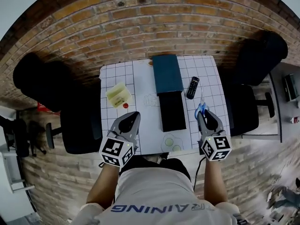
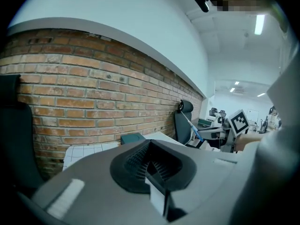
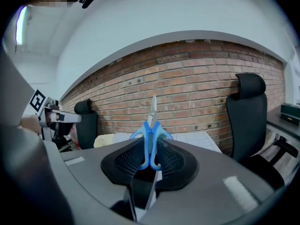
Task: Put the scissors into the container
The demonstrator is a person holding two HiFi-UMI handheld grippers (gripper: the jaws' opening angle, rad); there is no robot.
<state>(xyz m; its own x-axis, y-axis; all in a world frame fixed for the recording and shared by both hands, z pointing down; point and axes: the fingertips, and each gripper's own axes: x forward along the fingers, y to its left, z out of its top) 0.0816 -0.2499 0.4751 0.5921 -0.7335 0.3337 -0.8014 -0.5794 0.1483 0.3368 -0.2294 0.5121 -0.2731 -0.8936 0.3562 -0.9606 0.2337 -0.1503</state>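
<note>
Blue-handled scissors [image 1: 201,108] stick out of my right gripper [image 1: 202,114], which is shut on their handles; the blades point away from me over the table's right side. In the right gripper view the scissors [image 3: 151,125] stand upright between the ribbed pads [image 3: 168,159]. A dark teal container [image 1: 167,73] lies at the table's far middle, with a black box [image 1: 172,110] just in front of it. My left gripper [image 1: 136,115] hovers over the near left of the table, open with nothing in it. The left gripper view shows the container [image 2: 132,138] ahead and the scissors [image 2: 193,128] at the right.
The white gridded table [image 1: 140,78] also bears a black remote [image 1: 192,87], a pale yellow object [image 1: 118,94], a small red piece [image 1: 125,105] and a clear round item [image 1: 171,142] near the front edge. Black chairs [image 1: 75,121] flank the table; a brick wall stands behind it.
</note>
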